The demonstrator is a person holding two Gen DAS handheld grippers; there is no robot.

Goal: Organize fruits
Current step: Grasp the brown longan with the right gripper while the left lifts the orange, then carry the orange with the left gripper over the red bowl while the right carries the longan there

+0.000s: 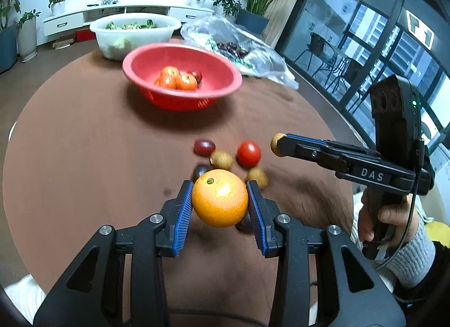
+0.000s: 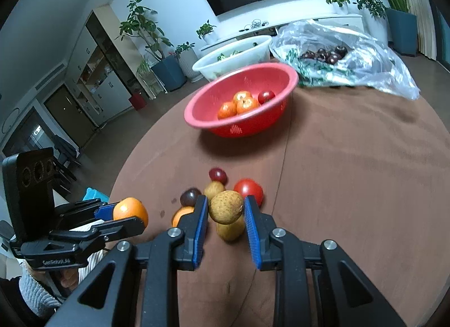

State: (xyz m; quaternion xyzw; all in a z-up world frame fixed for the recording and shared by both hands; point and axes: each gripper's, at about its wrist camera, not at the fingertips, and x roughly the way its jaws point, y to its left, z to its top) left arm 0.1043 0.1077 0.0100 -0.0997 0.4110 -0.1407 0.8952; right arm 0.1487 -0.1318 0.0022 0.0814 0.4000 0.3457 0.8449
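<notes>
From the left wrist, the left gripper (image 1: 220,200) clamped an orange (image 1: 220,198) above the brown table (image 1: 84,144), while from the right wrist, the right gripper (image 2: 226,207) pinched a tan fruit (image 2: 226,206) short of the red bowl (image 2: 242,127).

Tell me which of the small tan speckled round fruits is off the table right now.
The one clamped in the right gripper, the tan fruit; the others lie on the brown table.
</notes>
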